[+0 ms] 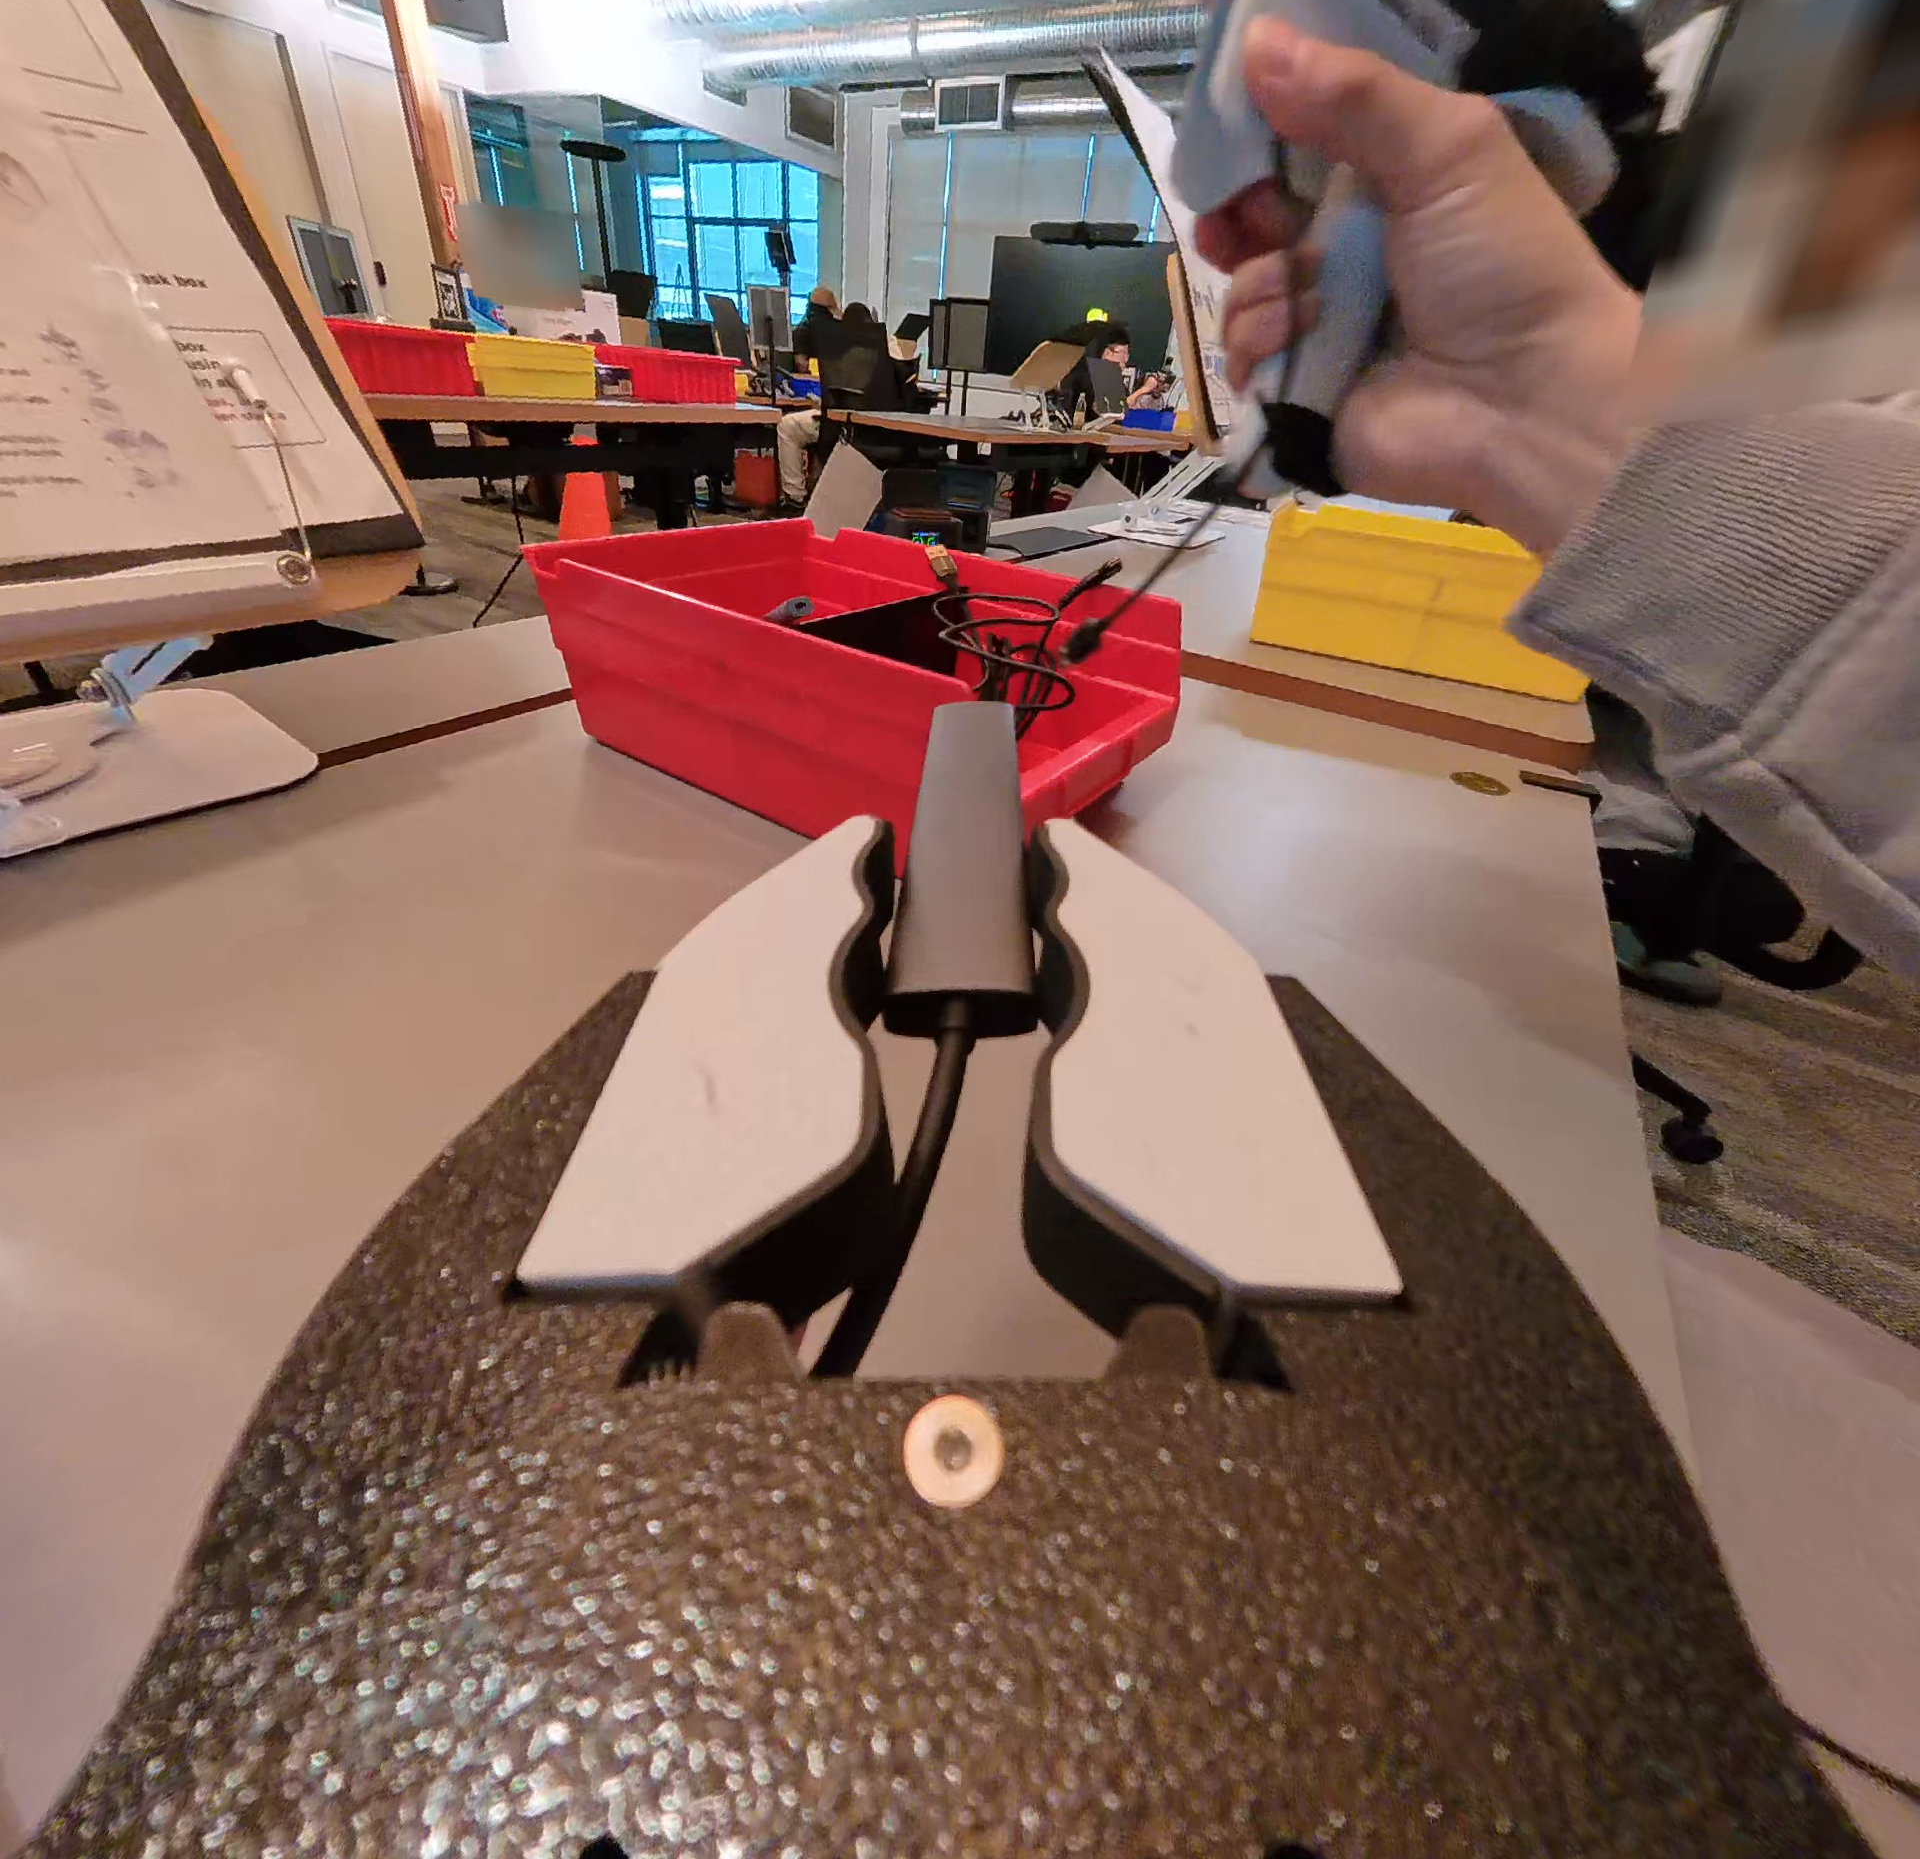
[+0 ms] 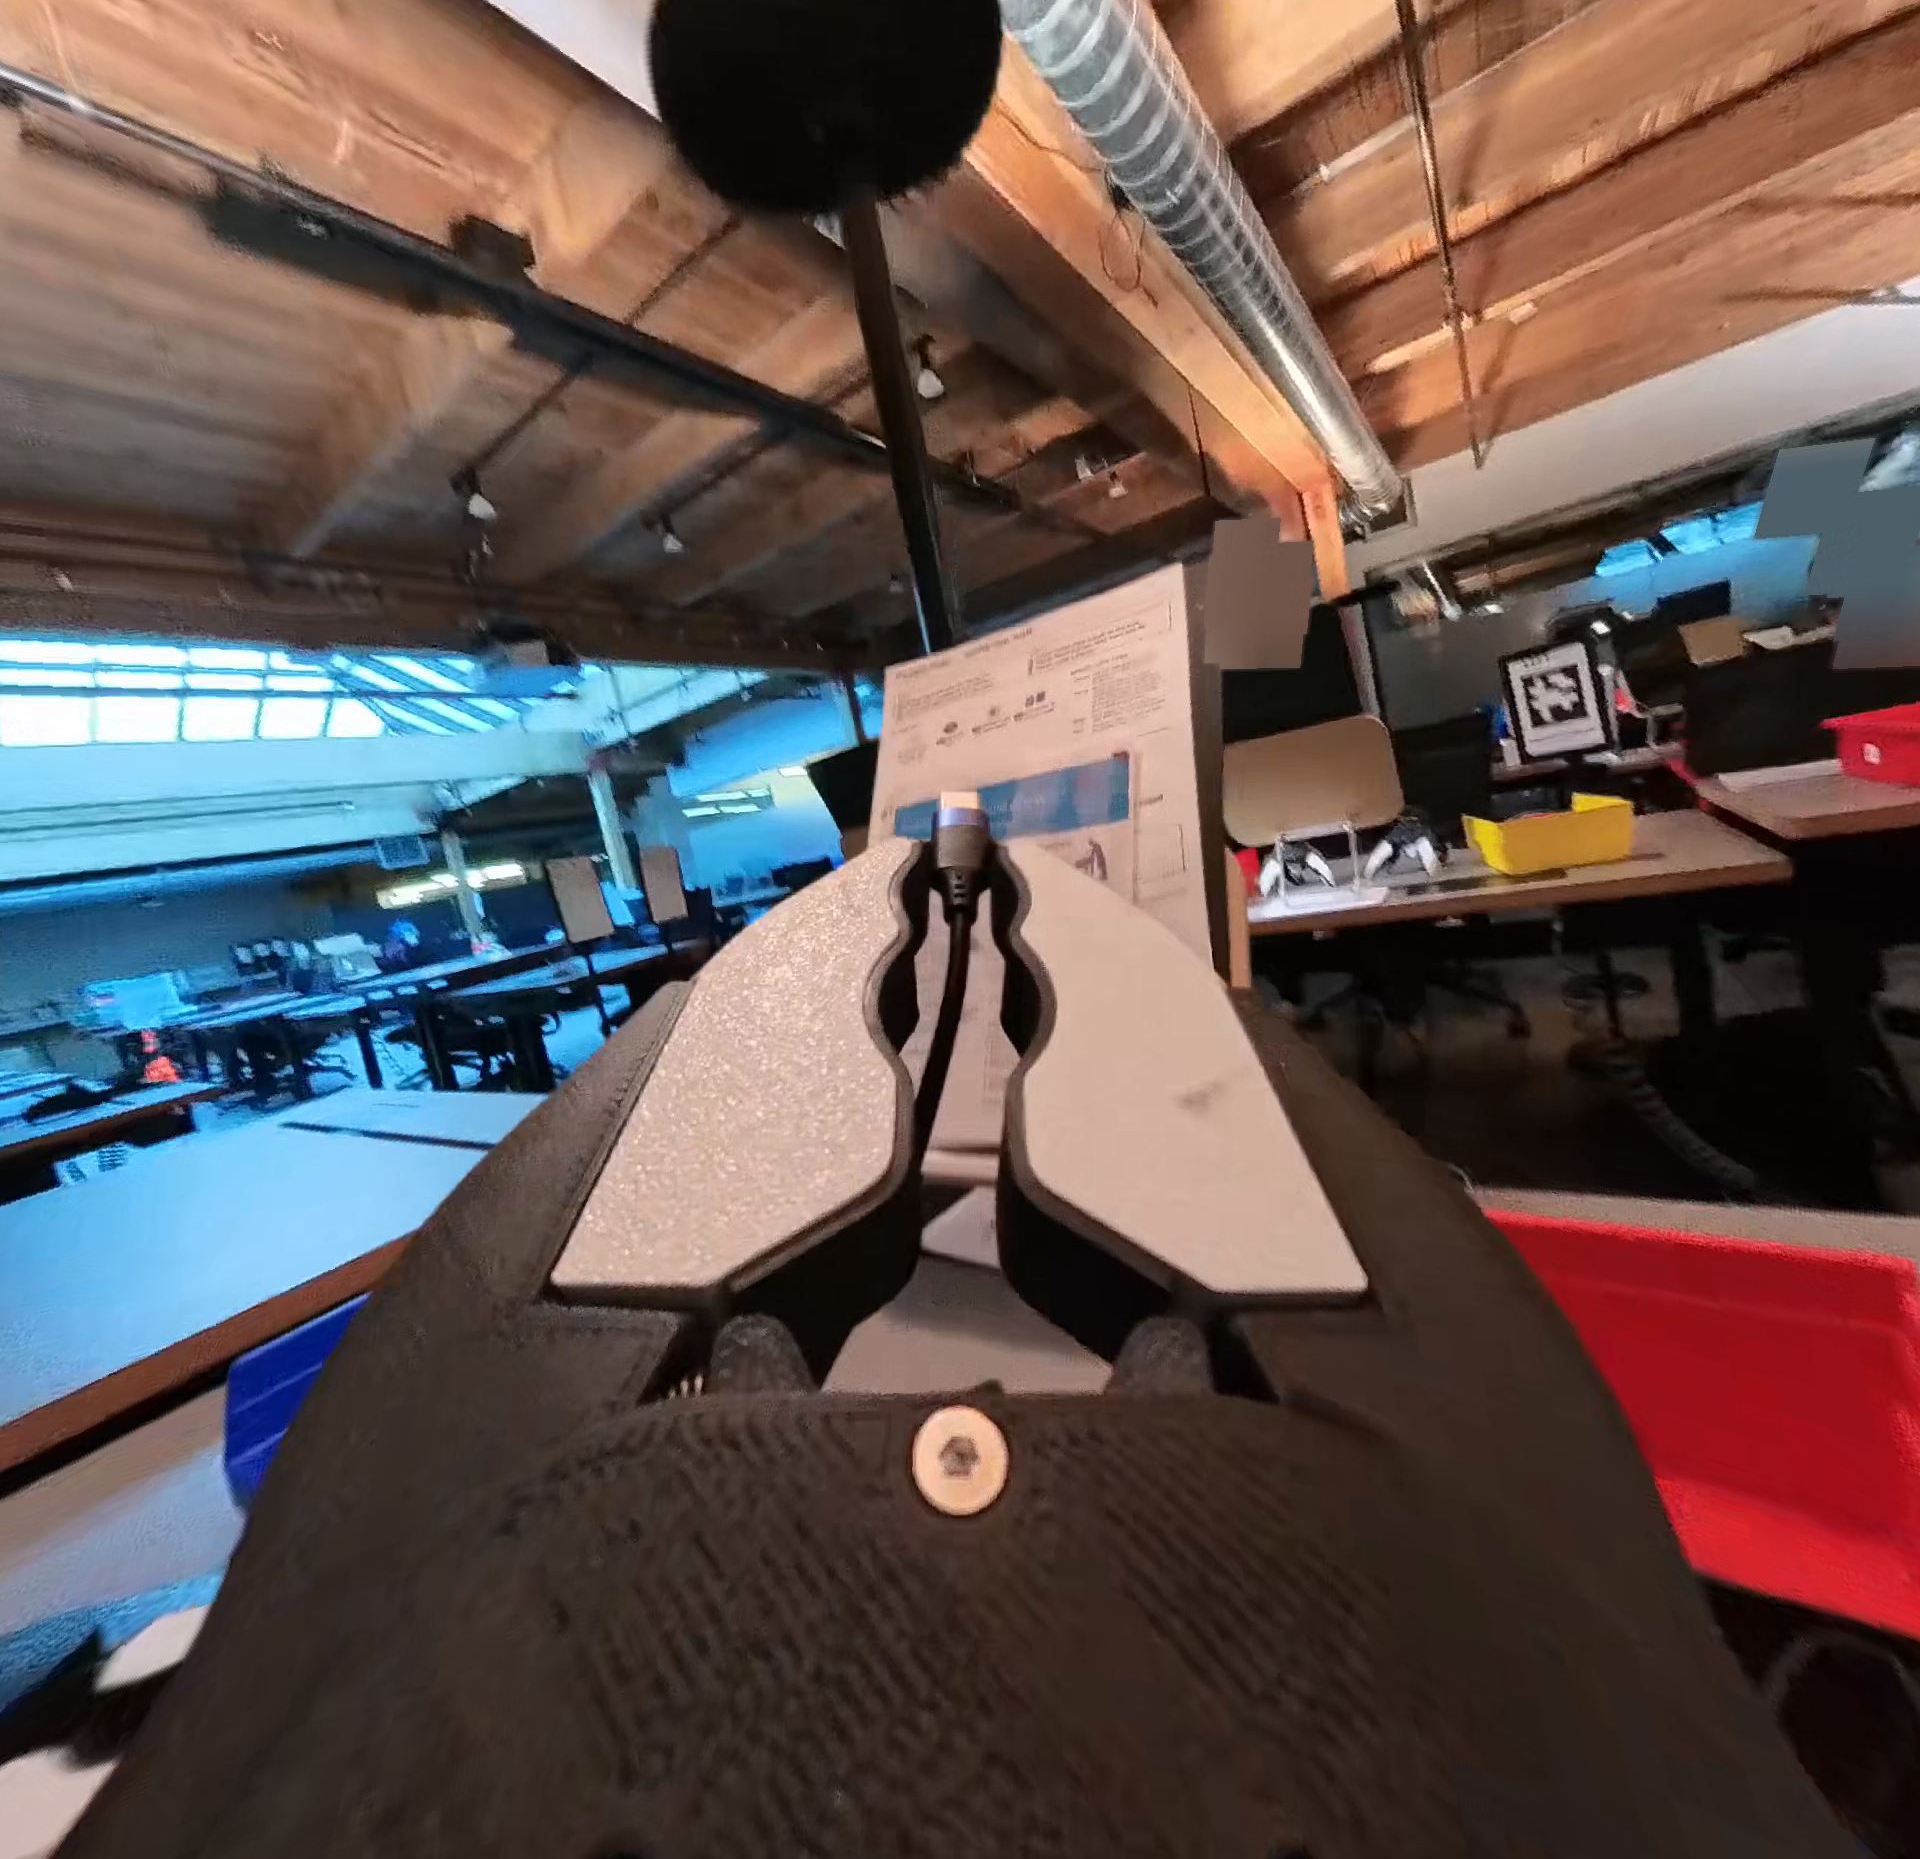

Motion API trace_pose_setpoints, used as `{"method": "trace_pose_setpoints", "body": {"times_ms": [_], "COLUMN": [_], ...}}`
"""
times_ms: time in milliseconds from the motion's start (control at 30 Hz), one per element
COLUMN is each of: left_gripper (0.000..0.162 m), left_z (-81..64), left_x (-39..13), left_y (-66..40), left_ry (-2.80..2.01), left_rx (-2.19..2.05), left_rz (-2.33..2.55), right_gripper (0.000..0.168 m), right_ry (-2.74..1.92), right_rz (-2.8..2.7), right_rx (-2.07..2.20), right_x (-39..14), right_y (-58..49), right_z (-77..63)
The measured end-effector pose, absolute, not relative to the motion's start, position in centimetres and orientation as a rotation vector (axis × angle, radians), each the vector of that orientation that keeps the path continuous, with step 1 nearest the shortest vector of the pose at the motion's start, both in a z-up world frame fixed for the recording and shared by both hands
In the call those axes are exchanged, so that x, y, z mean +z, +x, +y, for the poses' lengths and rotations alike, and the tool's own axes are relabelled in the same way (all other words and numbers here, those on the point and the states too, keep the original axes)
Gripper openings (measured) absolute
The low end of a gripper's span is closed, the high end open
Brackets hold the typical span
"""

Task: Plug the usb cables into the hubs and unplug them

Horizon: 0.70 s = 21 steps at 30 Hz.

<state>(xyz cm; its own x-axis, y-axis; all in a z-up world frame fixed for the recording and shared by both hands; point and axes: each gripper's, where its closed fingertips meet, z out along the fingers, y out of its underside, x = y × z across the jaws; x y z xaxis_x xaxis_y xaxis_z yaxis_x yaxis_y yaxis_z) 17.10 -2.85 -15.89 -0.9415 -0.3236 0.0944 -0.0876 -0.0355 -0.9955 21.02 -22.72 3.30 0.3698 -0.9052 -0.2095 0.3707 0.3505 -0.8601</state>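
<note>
Fingers of the left gripper [image 1: 961, 853] squeeze a long dark grey metal hub [image 1: 961, 853] in the left wrist view. The hub sticks out past the tips, and its thick black cord [image 1: 928, 1134] runs back between the fingers. Both are above a smooth grey table [image 1: 416, 926]. Just ahead sits a red plastic bin [image 1: 727, 687] with thin black cables [image 1: 1003, 651] curled inside. A hand [image 1: 1455, 282] up high on the right holds the other grey tool, and a black cable [image 1: 1143, 583] hangs from it toward the bin.

Over in the right wrist view, the right gripper [image 2: 961, 859] is tilted up toward the wooden ceiling [image 2: 416, 251]. Its tips pinch a small silver and black USB plug [image 2: 958, 833]. The plug's thin black wire [image 2: 940, 1030] runs back between the fingers. A red bin [image 2: 1714, 1394] shows low on the right.
</note>
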Motion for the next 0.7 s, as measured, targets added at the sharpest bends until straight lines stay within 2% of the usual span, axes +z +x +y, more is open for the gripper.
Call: {"method": "trace_pose_setpoints", "body": {"times_ms": [200, 400, 467, 567, 700], "left_gripper": [0.024, 0.024, 0.024, 0.024, 0.024], "left_z": [-3.4, -3.5, -3.5, -3.6, -3.6], "left_x": [-16.1, -16.0, -15.9, -16.1, -16.0], "left_y": [16.4, 16.0, 16.1, 16.1, 16.0], "left_ry": [-0.424, -0.395, -0.407, -0.417, -0.417], "left_rx": [-2.120, -2.136, -2.146, -2.154, -2.156], "left_rz": [2.086, 2.087, 2.086, 2.100, 2.101], "right_gripper": [0.011, 0.013, 0.022, 0.026, 0.053], "right_ry": [-0.638, -1.215, -1.536, -1.947, -2.051], "right_rz": [0.736, 1.028, 1.275, 1.518, 1.639], "right_rx": [-0.888, -1.212, -1.309, -1.349, -1.323], "right_x": [-1.0, -9.1, -12.8, -17.0, -17.9], "right_y": [25.3, 28.1, 27.8, 25.5, 23.4], "right_z": [-24.6, -27.3, -30.8, -35.1, -37.2]}}
